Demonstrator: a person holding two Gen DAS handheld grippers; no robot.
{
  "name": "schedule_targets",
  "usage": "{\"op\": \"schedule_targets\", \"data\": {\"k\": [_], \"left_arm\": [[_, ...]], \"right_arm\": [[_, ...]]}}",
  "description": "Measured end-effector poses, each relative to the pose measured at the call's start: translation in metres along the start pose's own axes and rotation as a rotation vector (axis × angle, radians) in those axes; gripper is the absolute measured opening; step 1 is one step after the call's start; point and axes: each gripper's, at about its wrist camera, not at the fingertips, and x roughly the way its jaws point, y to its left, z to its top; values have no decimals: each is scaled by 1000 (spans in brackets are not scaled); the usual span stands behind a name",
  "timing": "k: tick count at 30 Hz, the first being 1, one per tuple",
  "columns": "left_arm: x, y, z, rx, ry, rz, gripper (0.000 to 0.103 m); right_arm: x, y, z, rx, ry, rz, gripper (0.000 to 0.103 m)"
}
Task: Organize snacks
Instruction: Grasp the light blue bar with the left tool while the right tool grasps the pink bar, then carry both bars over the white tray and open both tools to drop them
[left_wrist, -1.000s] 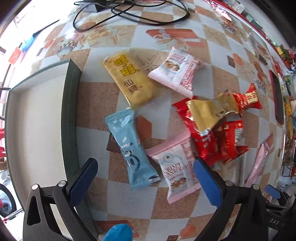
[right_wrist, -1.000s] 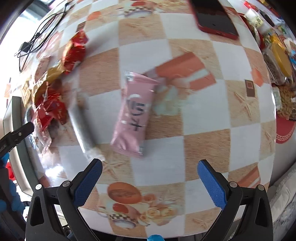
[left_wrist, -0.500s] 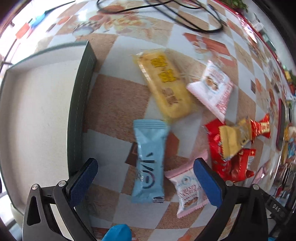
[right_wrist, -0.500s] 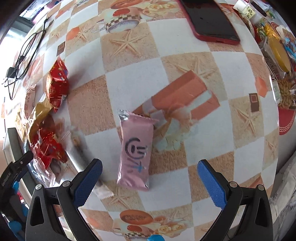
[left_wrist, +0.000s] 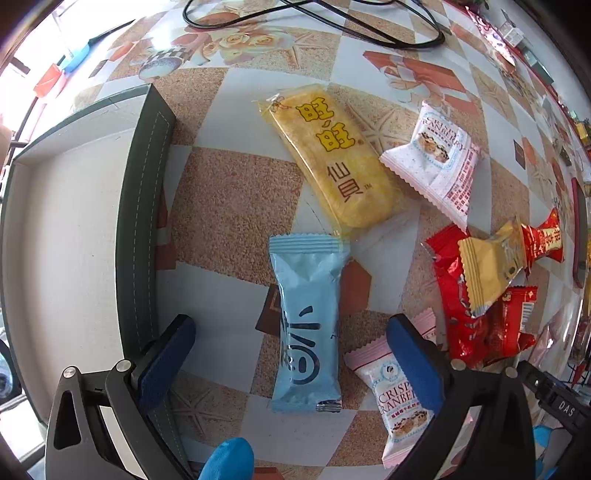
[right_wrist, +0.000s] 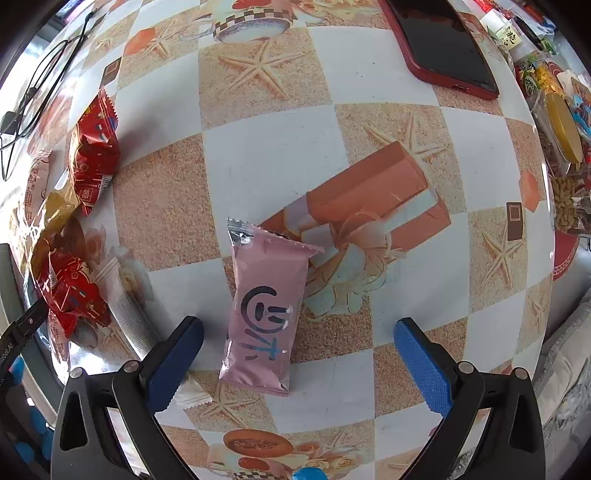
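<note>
1. Left hand-held gripper (left_wrist: 291, 354) — jaws spread wide, grasping nothing; it hovers over a light-blue snack packet (left_wrist: 308, 325) that lies flat on the bench (left_wrist: 229, 206) between the two blue pads (left_wrist: 166, 358).
2. Dark-green tray (left_wrist: 142, 206) with a pale bare floor sits at the bench's left edge in the left wrist view, just beside the left pad.
3. Beyond the blue packet: a yellow rice-cracker packet (left_wrist: 332, 162), its near end touching the blue packet's top seal; a white cranberry packet (left_wrist: 439, 162) just beside it.
4. Heap of red packets (left_wrist: 476, 317) with a gold packet (left_wrist: 487, 266) on top lies to the right; a pink cranberry packet (left_wrist: 395, 395) lies partly under the right pad.
5. Right hand-held gripper (right_wrist: 295, 354) — also released, jaws wide; a pink snack packet (right_wrist: 266, 314) lies flat between its fingers, nearer the left one, touching neither.
6. A red-cased phone (right_wrist: 443, 44) lies toward the far edge of the bench.
</note>
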Motion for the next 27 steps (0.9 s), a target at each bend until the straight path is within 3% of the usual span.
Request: {"op": "schedule_targets", "data": {"k": [3,6,10,13,15,16,18,19,20,27], "left_arm": [[-9,-4,-4,-8,9,5,103],[6,-34,-3,1,38,14,103],[5,-44,8,50,65,22,101],[0,-57,5,92,55,11,87],[-3,-66,2,118,46,12,67],[-7,-70,2,136,39,14,59],[-12,-76,3,164,34,19,27],[-14,-78,3,172,39,13,25],[-14,-79,3,175,47,-2,25],[-47,-75,-10,202,-15,-50,25]], "right_arm": [[-10,-7,-22,-3,-28,5,103],[-16,-11,-34,-5,-41,7,103],[-19,-13,-33,-6,17,1,103],[-22,-8,-38,-30,26,-2,100],[-29,-3,-44,-51,10,5,91],[-32,1,-48,-67,3,3,81],[-40,9,-54,-104,-10,-4,60],[-44,13,-57,-123,-19,-8,38],[-47,16,-60,-141,-22,-15,25],[-72,24,-84,-152,-32,74,25]]}}
